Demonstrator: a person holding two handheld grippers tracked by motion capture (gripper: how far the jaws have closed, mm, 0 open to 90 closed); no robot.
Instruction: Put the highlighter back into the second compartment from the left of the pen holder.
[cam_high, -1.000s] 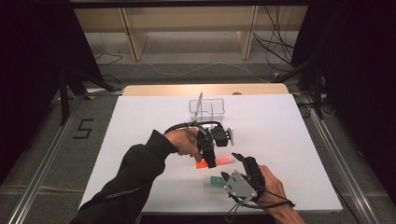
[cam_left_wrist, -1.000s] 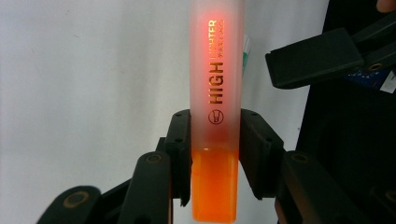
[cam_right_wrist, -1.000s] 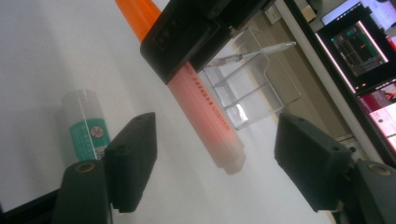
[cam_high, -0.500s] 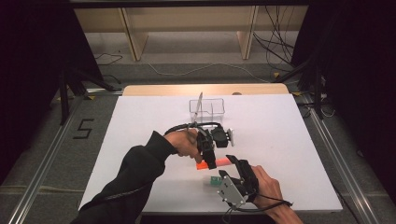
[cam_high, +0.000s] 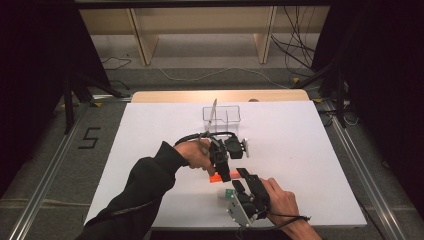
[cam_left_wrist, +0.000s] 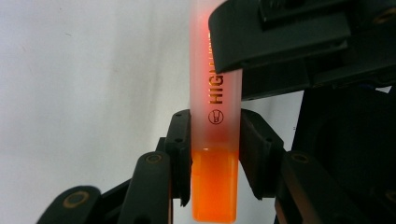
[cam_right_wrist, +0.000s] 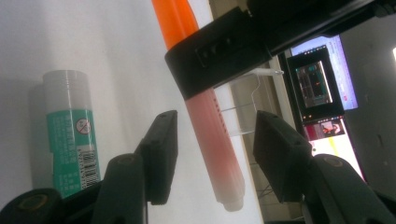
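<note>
Table (cam_high: 150, 130): white top, wide bare room left and right of the work — action sits near the front edge.
Clear holder (cam_high: 221, 114): stands well apart, toward the far edge.
Left gripper (cam_left_wrist: 215, 154): arm reaches in from the lower left, jaws clamped on the highlighter (cam_left_wrist: 215, 135) near its orange cap.
Right gripper (cam_right_wrist: 215, 158): low at the front edge, jaws spread on either side of the highlighter's pale barrel — not touching.
Glue stick (cam_right_wrist: 70, 130): lying just beside the right gripper.
</note>
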